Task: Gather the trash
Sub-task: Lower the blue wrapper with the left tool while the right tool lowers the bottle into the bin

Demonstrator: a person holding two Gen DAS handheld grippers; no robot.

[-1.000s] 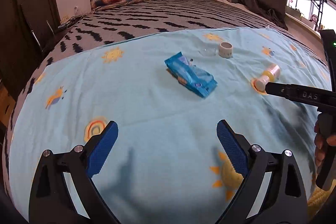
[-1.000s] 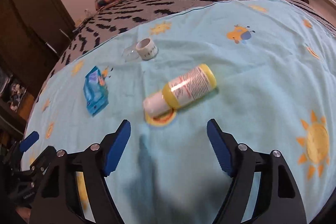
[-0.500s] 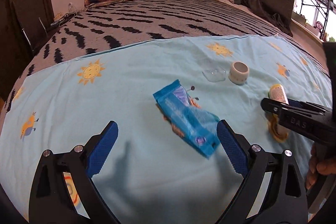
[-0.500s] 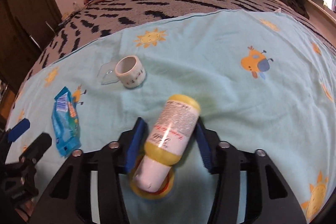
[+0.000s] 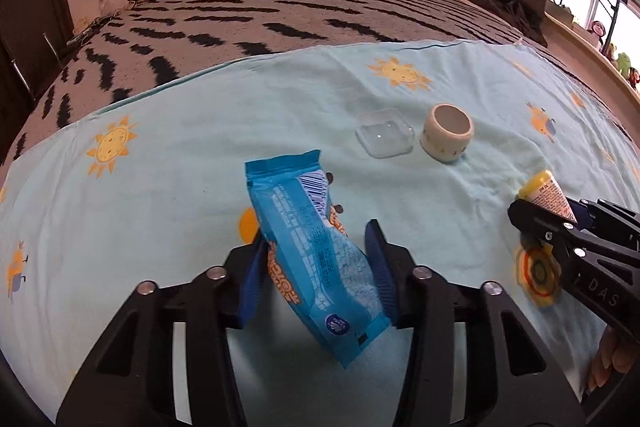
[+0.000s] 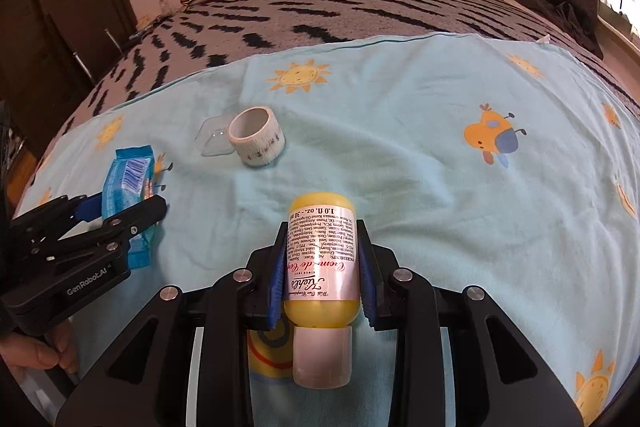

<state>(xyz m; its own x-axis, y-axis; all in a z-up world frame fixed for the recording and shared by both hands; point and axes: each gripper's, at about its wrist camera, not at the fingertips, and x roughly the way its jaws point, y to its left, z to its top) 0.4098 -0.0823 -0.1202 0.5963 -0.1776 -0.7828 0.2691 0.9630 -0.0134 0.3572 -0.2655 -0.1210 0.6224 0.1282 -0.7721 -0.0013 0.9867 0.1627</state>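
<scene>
Gripping blue wrapper (image 5: 316, 259), left gripper (image 5: 318, 269) jaws just closed on it; right gripper (image 6: 320, 275) just closed on yellow bottle (image 6: 320, 255). Both left and right of tape roll (image 6: 257, 137) on light-blue sheet (image 6: 420, 155), bed.

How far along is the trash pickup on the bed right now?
Nothing looks collected yet. In hand: left gripper has just closed on the blue wrapper; right gripper on the yellow bottle. Left on the sheet: tape roll, clear plastic lid.
</scene>
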